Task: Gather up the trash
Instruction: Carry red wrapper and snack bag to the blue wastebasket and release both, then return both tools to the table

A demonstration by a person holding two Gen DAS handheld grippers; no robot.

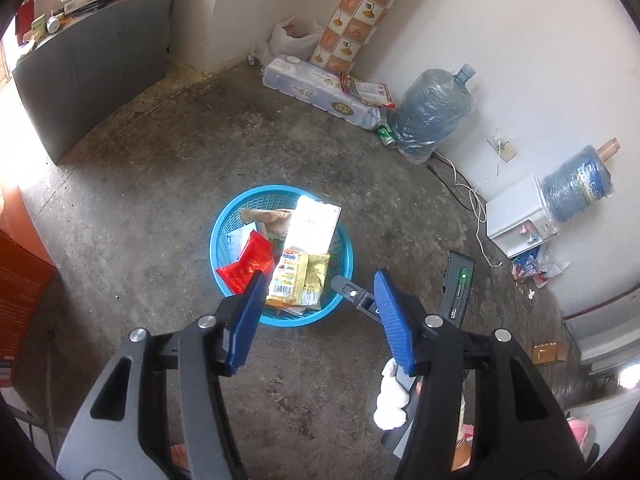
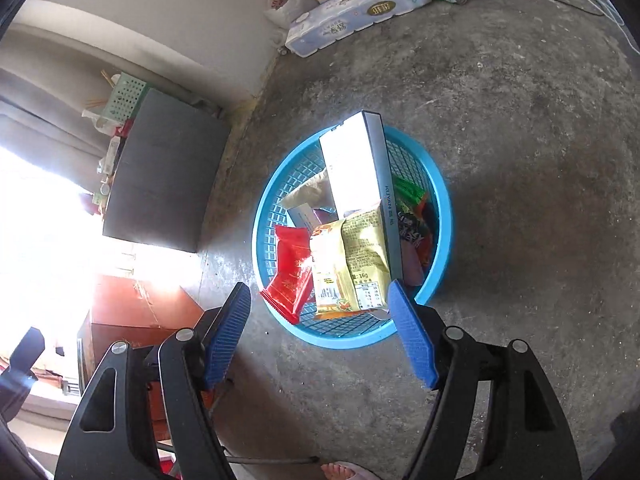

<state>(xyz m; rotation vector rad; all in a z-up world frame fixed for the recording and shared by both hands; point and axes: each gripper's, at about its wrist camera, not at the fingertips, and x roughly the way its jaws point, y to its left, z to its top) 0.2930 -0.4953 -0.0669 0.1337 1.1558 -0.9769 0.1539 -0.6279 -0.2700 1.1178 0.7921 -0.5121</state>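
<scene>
Both tongs (image 1: pixel 318 314) (image 2: pixel 320 328) gape empty just above the trash-filled blue basket (image 2: pixel 438 216).

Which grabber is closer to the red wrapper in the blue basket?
Left. The left gripper hangs over the basket edge, one finger overlapping the red wrapper. The right gripper stands open at the basket's near rim, just short of it.
</scene>
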